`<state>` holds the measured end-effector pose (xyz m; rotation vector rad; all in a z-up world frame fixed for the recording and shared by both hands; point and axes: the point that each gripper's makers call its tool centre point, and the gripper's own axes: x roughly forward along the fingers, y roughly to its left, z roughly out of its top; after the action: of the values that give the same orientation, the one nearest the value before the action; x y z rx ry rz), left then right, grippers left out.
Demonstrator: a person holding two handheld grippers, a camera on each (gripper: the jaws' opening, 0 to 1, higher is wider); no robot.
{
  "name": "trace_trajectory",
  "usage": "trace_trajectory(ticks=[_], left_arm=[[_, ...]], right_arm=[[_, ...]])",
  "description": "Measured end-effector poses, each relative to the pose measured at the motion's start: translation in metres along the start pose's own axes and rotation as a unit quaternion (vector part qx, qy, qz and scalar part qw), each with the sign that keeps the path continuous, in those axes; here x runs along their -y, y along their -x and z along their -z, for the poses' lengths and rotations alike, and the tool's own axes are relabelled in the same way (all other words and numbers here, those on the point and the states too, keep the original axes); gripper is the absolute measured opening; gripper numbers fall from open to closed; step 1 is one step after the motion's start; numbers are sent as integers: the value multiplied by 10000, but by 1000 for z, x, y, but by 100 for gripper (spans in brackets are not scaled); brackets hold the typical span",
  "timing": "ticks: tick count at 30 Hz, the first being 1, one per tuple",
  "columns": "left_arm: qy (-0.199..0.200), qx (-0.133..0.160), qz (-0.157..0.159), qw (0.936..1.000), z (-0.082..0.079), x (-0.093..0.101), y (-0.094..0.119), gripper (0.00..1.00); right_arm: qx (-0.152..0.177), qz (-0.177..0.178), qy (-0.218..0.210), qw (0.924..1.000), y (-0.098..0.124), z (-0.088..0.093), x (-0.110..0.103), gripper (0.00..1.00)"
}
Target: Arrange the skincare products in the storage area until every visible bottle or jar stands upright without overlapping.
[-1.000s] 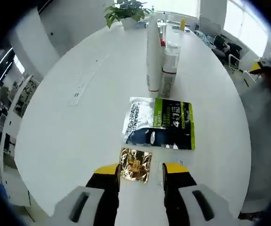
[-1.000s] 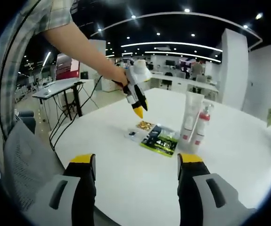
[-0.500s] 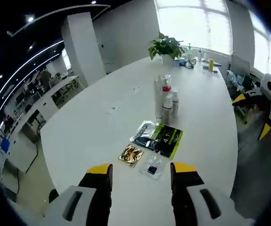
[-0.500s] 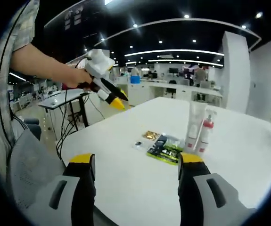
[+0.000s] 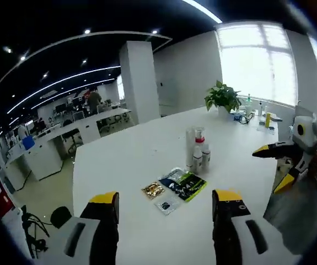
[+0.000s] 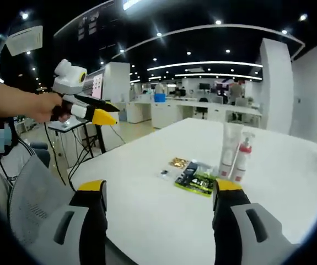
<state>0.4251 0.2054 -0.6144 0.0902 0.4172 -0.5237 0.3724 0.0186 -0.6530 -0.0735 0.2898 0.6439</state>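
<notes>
- Left gripper [image 5: 166, 199]: jaws spread wide, nothing between them, held off the near edge of the white counter [image 5: 130, 165], well apart from the products.
- Right gripper [image 6: 158, 189]: jaws likewise wide and empty, over the near part of the counter; seen from the left gripper view it sits at far right, beyond the counter's edge.
- Skincare group near mid-counter: a tall white tube [image 5: 190, 144] standing upright, a red-topped spray bottle [image 5: 199, 152] just beside it, a small bottle [image 5: 206, 155] on the other side; all three close together, touching or not I cannot tell.
- In front of them, flat on the counter: a green-and-black sachet [image 5: 187, 186] partly over a white-and-blue sachet [image 5: 171, 178], a gold foil packet [image 5: 153, 190] just beside, a small clear packet [image 5: 167, 205] nearest the left gripper.
- Nothing lies between either gripper and the products.
- Far end of counter: a potted plant [image 5: 222, 98], a yellow bottle [image 5: 267, 120] and small clutter too small to tell.
- A grey mesh chair [image 6: 28, 207] sits at the counter's near edge in the right gripper view.
- Around: open office, rows of desks, a white pillar [image 5: 137, 80], bright windows.
</notes>
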Motion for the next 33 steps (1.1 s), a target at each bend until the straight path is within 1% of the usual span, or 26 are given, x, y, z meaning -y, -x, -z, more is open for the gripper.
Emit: trace_trajectory(ticks=[1, 4, 6, 9, 10, 12, 14, 16, 18, 19, 21, 24, 26, 28, 29, 31, 33], left_arm=[[68, 42, -1, 10000, 2, 2, 3, 71], [253, 368, -255, 9987, 4, 3, 12, 75], [355, 498, -267, 9978, 10, 10, 18, 78], [356, 546, -319, 9974, 22, 15, 28, 86], [328, 540, -386, 9973, 26, 14, 30, 90], [200, 488, -533, 9972, 36, 13, 38, 95], [120, 467, -555, 9973, 44, 14, 43, 99], [-40, 428, -637, 9970, 51, 15, 49, 100], [-88, 453, -725, 9963, 55, 15, 53, 100], [-51, 479, -757, 9960, 56, 16, 54, 100], [116, 525, -737, 9958, 58, 23, 54, 100], [115, 403, -590, 9974, 70, 40, 49, 100], [63, 308, -461, 9984, 78, 51, 44, 100], [-177, 226, -401, 9988, 83, 57, 41, 100], [-243, 214, -410, 9986, 84, 58, 39, 100], [-133, 317, -423, 9985, 81, 55, 36, 100], [-72, 309, -592, 9977, 80, 45, 33, 100]], right_arm=[[-16, -6, -16, 10000, 0, 1, 0, 77], [-74, -121, -91, 9999, -2, 3, -5, 79], [-136, -234, -241, 9993, -4, 6, -8, 81], [-158, -254, -397, 9988, -6, 7, -7, 85], [-172, -240, -448, 9986, -7, 8, -6, 87], [-249, -197, -598, 9977, -8, 12, -3, 90], [-303, -185, -686, 9970, -10, 14, -3, 93], [-450, -265, -865, 9949, -12, 20, -6, 97], [-537, -315, -837, 9945, -13, 24, -10, 99], [-593, -375, -807, 9943, -13, 26, -13, 99], [-635, -434, -777, 9940, -13, 27, -17, 99], [-818, -457, -760, 9927, -14, 35, -19, 99], [-855, -429, -793, 9922, -14, 36, -17, 99], [-870, -334, -900, 9916, -13, 37, -12, 99], [-885, -273, -922, 9914, -13, 38, -9, 99], [-915, -119, -999, 9907, -12, 39, -3, 99], [-962, 7, -1047, 9898, -11, 41, 2, 99]])
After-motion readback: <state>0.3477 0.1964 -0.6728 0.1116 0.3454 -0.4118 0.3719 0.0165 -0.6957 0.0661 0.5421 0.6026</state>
